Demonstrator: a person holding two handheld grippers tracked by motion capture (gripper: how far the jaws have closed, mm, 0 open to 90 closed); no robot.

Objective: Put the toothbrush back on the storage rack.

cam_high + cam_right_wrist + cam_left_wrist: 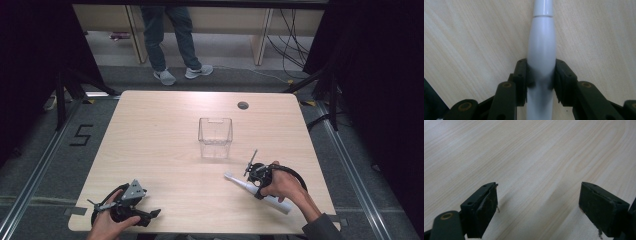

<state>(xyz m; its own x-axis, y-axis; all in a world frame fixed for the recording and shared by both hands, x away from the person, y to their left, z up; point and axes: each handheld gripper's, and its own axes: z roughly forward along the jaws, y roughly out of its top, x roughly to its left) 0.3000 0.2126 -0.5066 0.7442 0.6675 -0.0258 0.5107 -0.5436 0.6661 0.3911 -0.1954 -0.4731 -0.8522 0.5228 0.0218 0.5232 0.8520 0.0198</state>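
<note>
Behind the toothbrush (pixel 255 188) on the table (pixel 165 150), the clear bin (pixel 215 137) stands empty.

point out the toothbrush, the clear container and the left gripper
toothbrush (pixel 541 47), right gripper view, on its white handle
clear container (pixel 215 138), high view, on its front wall
left gripper (pixel 537 211), left gripper view, midway between its open jaws

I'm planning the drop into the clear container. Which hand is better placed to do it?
Right. The right gripper is already shut on the white toothbrush, close to the clear container. The left gripper stands open over bare table, farther away.
</note>
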